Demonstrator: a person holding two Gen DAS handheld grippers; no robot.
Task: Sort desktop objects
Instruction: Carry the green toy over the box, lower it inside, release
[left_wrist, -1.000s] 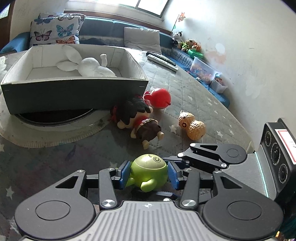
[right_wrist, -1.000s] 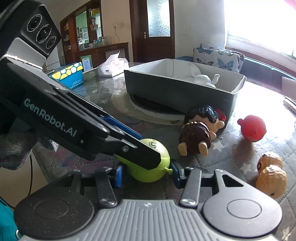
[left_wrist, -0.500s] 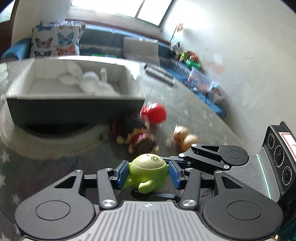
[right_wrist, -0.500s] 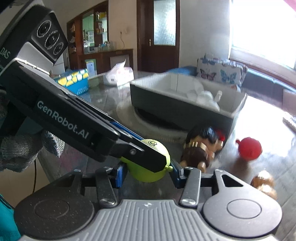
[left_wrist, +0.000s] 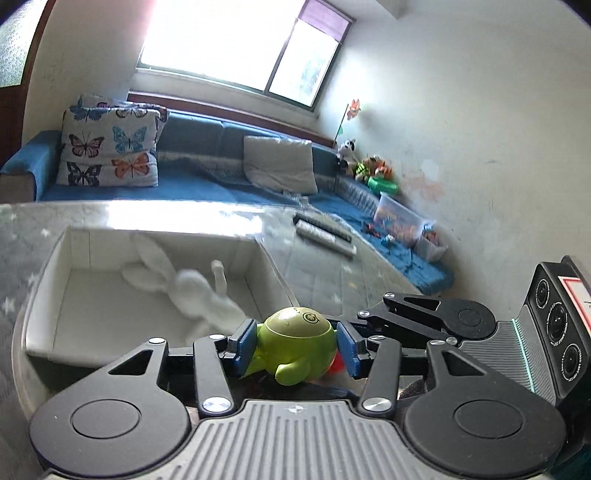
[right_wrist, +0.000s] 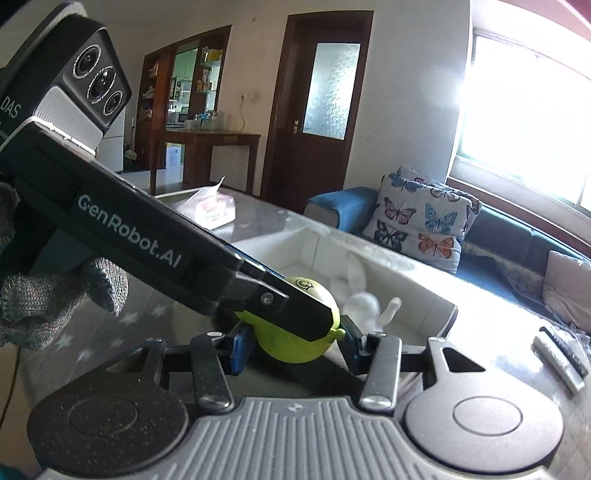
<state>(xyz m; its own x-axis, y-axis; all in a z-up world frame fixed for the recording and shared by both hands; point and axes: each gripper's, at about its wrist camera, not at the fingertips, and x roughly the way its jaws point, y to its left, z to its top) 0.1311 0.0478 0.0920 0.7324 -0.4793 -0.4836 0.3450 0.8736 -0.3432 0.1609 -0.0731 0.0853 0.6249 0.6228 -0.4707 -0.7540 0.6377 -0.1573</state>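
Note:
A green round toy figure (left_wrist: 297, 345) is held between the blue pads of my left gripper (left_wrist: 297, 349), lifted above the table near the front wall of the box. My right gripper (right_wrist: 293, 341) also has its pads on both sides of the same green toy (right_wrist: 295, 343), crossing the left gripper at an angle. The open box (left_wrist: 40, 295) with white inner walls lies ahead and holds a white plush rabbit (left_wrist: 192, 286). The box (right_wrist: 436, 301) and the rabbit (right_wrist: 364, 304) also show in the right wrist view.
Remote controls (left_wrist: 325, 234) lie on the glass table beyond the box. A blue sofa with butterfly pillows (left_wrist: 109, 146) runs behind the table. A bit of a red toy (left_wrist: 334, 365) peeks from under the green toy. A tissue pack (right_wrist: 212, 206) lies at the far table edge.
Both grippers have risen with the green toy and moved toward the box. The doll, red toy and peanut toy on the table have dropped out of view.

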